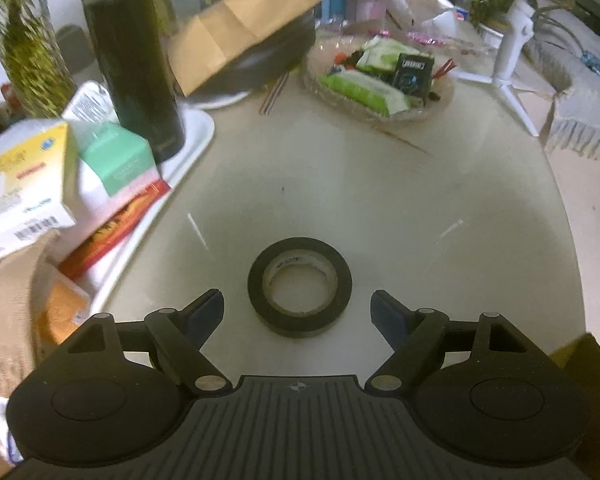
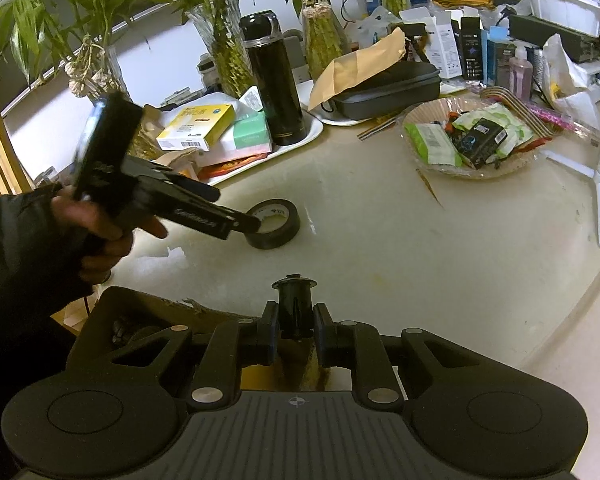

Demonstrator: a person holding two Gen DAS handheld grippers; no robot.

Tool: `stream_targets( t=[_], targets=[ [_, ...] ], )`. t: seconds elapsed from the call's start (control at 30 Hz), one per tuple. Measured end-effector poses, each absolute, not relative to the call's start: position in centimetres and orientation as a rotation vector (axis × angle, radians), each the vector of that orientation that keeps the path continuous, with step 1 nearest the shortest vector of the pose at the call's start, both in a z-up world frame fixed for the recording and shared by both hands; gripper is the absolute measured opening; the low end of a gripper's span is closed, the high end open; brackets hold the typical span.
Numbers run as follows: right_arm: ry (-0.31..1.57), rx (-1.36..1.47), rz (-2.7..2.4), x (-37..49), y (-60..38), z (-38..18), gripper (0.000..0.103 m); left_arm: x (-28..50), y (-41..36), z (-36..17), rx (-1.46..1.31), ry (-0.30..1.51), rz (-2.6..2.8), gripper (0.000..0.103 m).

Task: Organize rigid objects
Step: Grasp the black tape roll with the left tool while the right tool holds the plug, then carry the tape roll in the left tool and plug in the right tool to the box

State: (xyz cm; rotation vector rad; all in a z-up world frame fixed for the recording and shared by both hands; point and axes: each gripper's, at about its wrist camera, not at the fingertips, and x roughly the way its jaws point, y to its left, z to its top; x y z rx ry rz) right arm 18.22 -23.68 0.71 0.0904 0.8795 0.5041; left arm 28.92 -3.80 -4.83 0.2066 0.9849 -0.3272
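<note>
A black roll of tape [image 1: 300,286] lies flat on the pale table [image 1: 380,200]. My left gripper [image 1: 298,312] is open, its fingers to either side of the roll's near half and just short of it. In the right wrist view the same roll [image 2: 274,223] shows beyond the left gripper [image 2: 236,216], held by a hand in a dark sleeve. My right gripper [image 2: 295,330] is shut on a small black cylindrical part [image 2: 294,304] with a flanged top, held above a brown cardboard box [image 2: 172,312] at the table's near edge.
A white tray [image 1: 196,136] at the left holds a black flask [image 1: 132,60], boxes [image 1: 24,184] and a tissue pack. A black case under a brown envelope [image 1: 240,28] sits behind. A clear bowl of packets [image 1: 380,76] and a white tripod [image 1: 508,68] stand at the right. Plant vases [image 2: 220,40] line the wall.
</note>
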Motion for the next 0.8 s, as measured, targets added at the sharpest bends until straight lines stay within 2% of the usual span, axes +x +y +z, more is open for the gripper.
stream_targets(
  t=[0.5, 0.53, 0.57, 0.8],
  targets=[
    [0.888, 0.106, 0.498, 18.2, -24.2, 0.3, 0.021, 32.2, -5.7, -8.2, 0.246, 1.073, -0.287, 0.080],
    [0.887, 0.105, 0.498, 18.2, -24.2, 0.3, 0.021, 32.3, -5.7, -8.3, 0.246, 1.074, -0.287, 0.079],
    [0.887, 0.105, 0.497, 18.2, -24.3, 0.3, 0.021, 32.3, -5.7, -8.3, 0.247, 1.075, -0.288, 0.072],
    [0.885, 0.101, 0.497, 18.1, -24.4, 0.4, 0.021, 32.0, -5.5, -7.9, 0.233, 1.059, -0.279, 0.072]
  ],
)
